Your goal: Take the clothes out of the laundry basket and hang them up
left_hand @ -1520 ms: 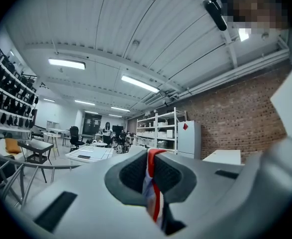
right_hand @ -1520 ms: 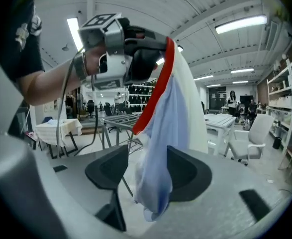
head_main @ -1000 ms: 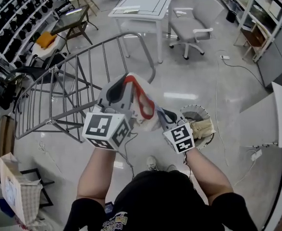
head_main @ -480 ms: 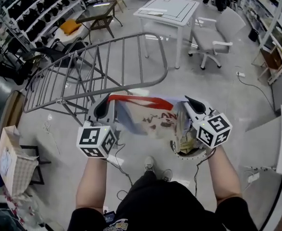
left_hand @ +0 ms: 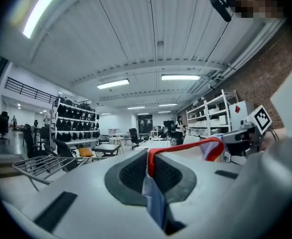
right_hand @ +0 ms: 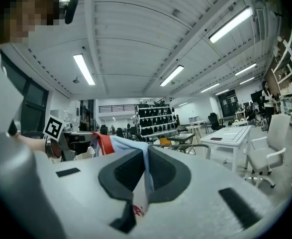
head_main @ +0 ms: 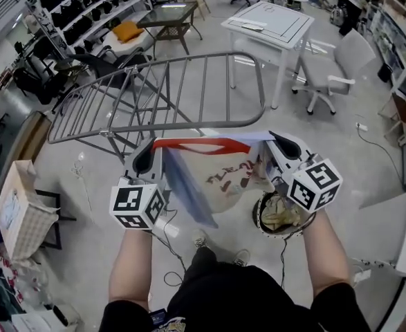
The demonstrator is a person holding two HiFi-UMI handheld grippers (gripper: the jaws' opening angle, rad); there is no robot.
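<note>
Above the laundry basket, left gripper and right gripper, each pinched tight on the garment, have drawn apart and spread it flat, ready for the far drying rack.

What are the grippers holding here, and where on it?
One garment, stretched between them: the left gripper pinches its top edge at one end, the right gripper the other end.

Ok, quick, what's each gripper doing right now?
The left gripper is shut on the garment, at its red-trimmed edge.
The right gripper is shut on the same garment, at the other end.
</note>
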